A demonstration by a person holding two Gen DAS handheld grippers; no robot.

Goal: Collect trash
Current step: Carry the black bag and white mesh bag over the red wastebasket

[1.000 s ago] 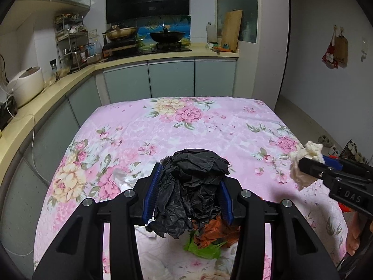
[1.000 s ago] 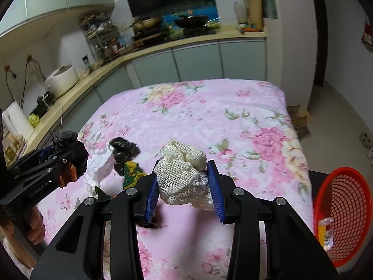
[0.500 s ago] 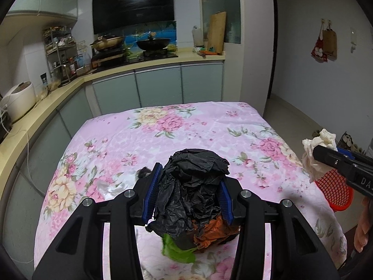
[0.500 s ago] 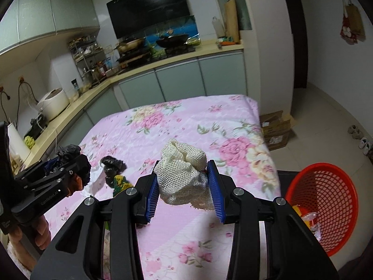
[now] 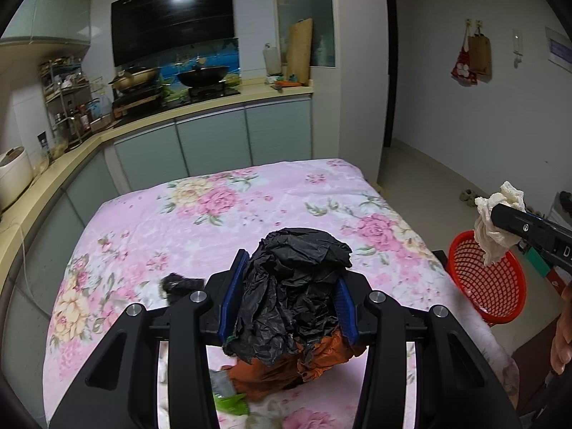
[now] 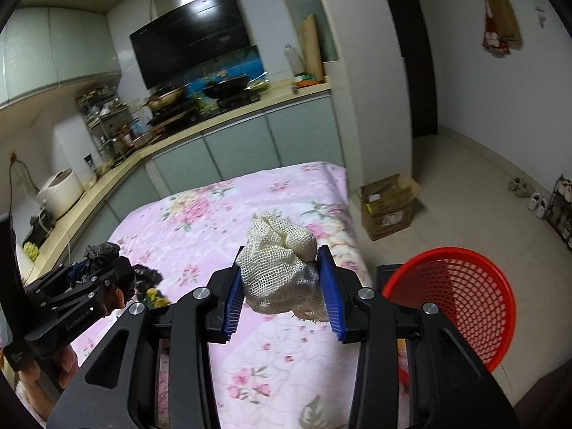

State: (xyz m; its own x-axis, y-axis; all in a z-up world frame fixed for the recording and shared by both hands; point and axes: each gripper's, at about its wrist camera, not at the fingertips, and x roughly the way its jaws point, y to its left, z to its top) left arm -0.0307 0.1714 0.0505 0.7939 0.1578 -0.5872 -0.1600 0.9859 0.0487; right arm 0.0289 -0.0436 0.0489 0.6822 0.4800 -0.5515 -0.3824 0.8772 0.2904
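Both loads are off the table (image 5: 228, 214) and swinging right: a second ago the red basket (image 6: 461, 296) barely showed at the edge of my right view and not at all in the left; now it sits large on the floor just past the table's right edge in both. My right gripper (image 6: 282, 286) stays clenched on the cream mesh rag (image 6: 277, 275), held above the table corner, near the basket but not yet over it. My left gripper (image 5: 289, 304) grips the crumpled black bag (image 5: 296, 286), with an orange wrapper (image 5: 286, 368) hanging below. Grips haven't budged. Means: transport phase, drop next, right side likely first. Still left on the cloth: a small black scrap (image 5: 178, 282) and a green scrap (image 5: 232, 402), so probably one more pass.
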